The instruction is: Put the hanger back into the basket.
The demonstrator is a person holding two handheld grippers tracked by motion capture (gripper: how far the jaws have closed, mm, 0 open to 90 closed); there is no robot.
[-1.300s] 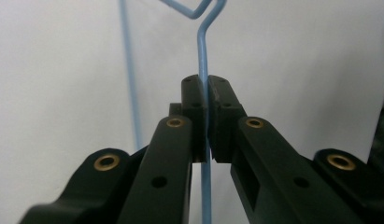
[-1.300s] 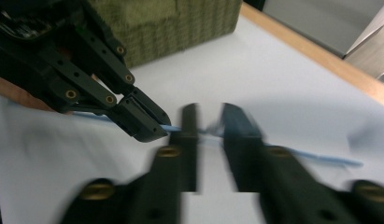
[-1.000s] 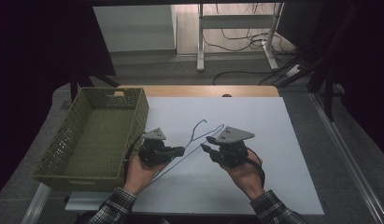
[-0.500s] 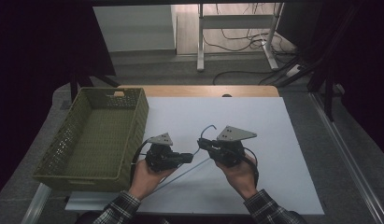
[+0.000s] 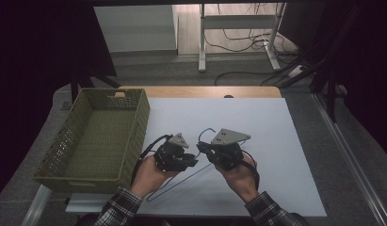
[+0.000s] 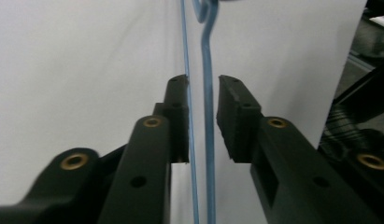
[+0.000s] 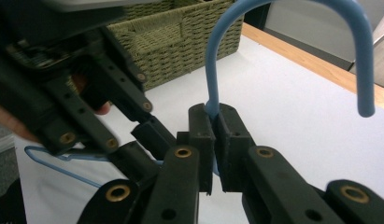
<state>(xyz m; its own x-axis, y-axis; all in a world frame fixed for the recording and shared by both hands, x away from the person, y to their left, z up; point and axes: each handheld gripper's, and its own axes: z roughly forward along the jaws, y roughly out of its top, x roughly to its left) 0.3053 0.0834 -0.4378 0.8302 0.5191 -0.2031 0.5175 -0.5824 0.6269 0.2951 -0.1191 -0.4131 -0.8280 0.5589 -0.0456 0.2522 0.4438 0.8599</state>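
Blue wire clothes hanger (image 5: 200, 165) held over the near middle of the white surface (image 5: 276, 141), between the two hands. In the right gripper view its hook (image 7: 292, 28) rises in a curve above the jaws, open end pointing down at the right. In the high view one thin wire runs down-left from the tongs to a bent corner near the surface's front edge, by the left sleeve; whether that corner touches the sheet cannot be told.

Right tongs (image 7: 216, 135): narrow, jaws clamped on the hanger's neck just below the hook; the blue wire sits pinched between the two black pads. In the high view these tongs (image 5: 203, 149) point left, grey three-cornered plate on top, right hand (image 5: 238, 172) gripping from below.

Left tongs (image 6: 202, 100): jaws set a little apart, with two blue wires of the hanger running lengthwise through the gap. The thinner wire lies close against the left pad, the thicker one nearer the middle; neither is visibly pinched. In the high view the left tongs (image 5: 189, 162) point right, tips just beside the right tongs; left hand (image 5: 149, 172) underneath, plaid sleeve at the bottom edge.

Green woven basket (image 5: 134, 127) stands at the left edge of the surface, just beside the left hand, its inside bare. A strip of wooden tabletop (image 5: 200, 92) shows beyond the white sheet. Farther back, grey floor with cables and a pale metal stand (image 5: 238, 37).
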